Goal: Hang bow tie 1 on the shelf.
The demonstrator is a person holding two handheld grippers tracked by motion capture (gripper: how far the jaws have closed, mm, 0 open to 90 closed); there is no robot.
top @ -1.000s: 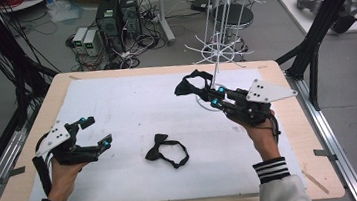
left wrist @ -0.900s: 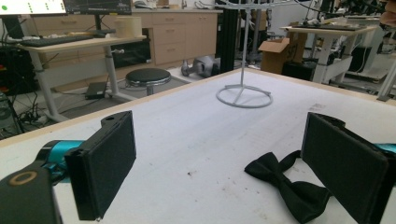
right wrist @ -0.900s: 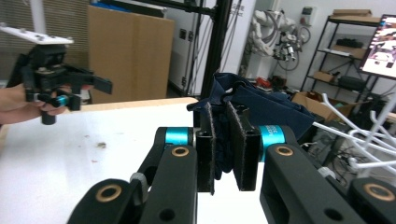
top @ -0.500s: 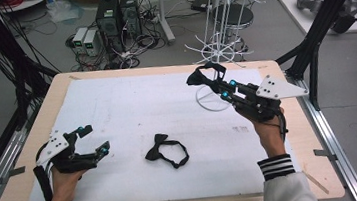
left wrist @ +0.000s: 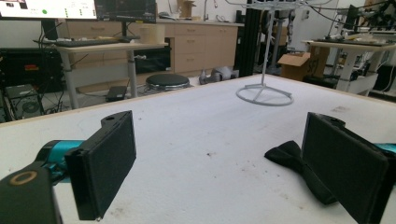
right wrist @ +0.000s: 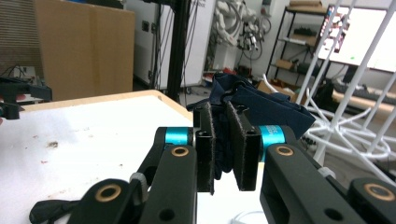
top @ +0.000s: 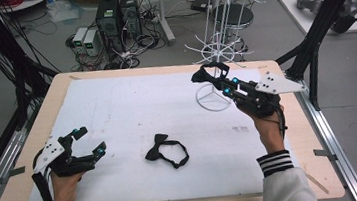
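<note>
A black bow tie (top: 157,147) with its strap looped out lies flat on the white mat (top: 132,105), front of centre. My left gripper (top: 91,141) rests open at the front left, a hand's width left of this tie. In the left gripper view the tie (left wrist: 289,156) lies beside the right jaw, partly behind it. My right gripper (top: 226,86) is raised at the back right, shut on a second dark bow tie (top: 208,71), held over the base ring of the white wire rack (top: 217,21). In the right gripper view that navy tie (right wrist: 261,105) bunches out beyond the jaws.
The rack's round base (top: 213,99) stands on the mat's far right, and its prongs (right wrist: 355,98) spread close to the right gripper. The wooden table edge (top: 290,134) runs outside the mat. Black frame posts (top: 320,35) stand at the right, computers and cables behind.
My right gripper has carried its bow tie right and farther back, toward the rack. The left gripper has shifted only slightly. The tie on the mat has not moved.
</note>
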